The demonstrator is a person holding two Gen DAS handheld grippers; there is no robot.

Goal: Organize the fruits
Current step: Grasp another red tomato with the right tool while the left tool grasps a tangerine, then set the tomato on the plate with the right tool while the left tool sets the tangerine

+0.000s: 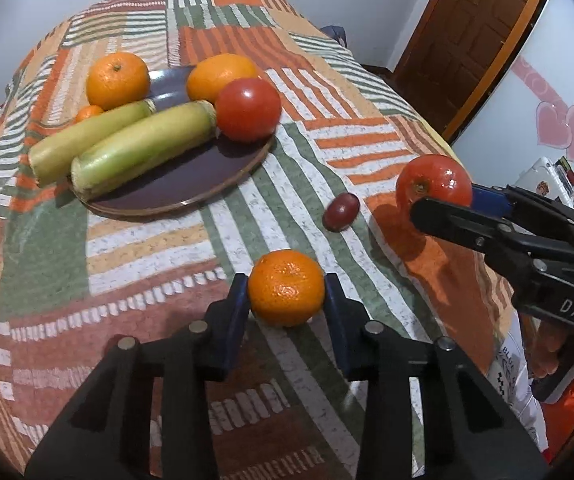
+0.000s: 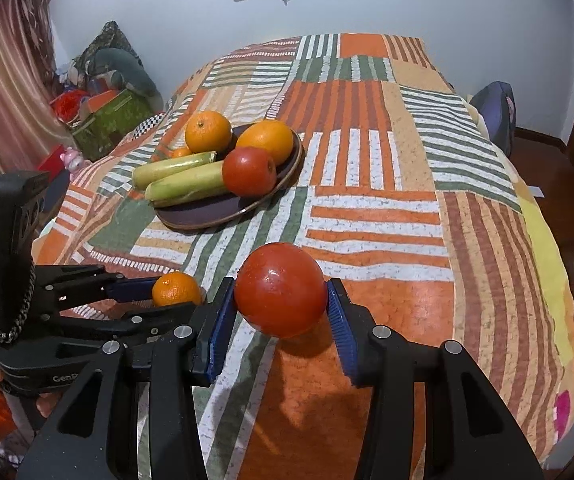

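Note:
My left gripper is shut on a small mandarin, held just above the bed; the same mandarin shows in the right wrist view. My right gripper is shut on a red tomato, which also shows in the left wrist view. A dark plate holds two oranges, a second tomato and two pale green gourds. A small dark grape lies on the cover between the plate and the held tomato.
The patchwork bedcover spans both views. A tiny mandarin lies behind the gourds at the plate's far left. Boxes and clutter stand left of the bed; a wooden door is at the right.

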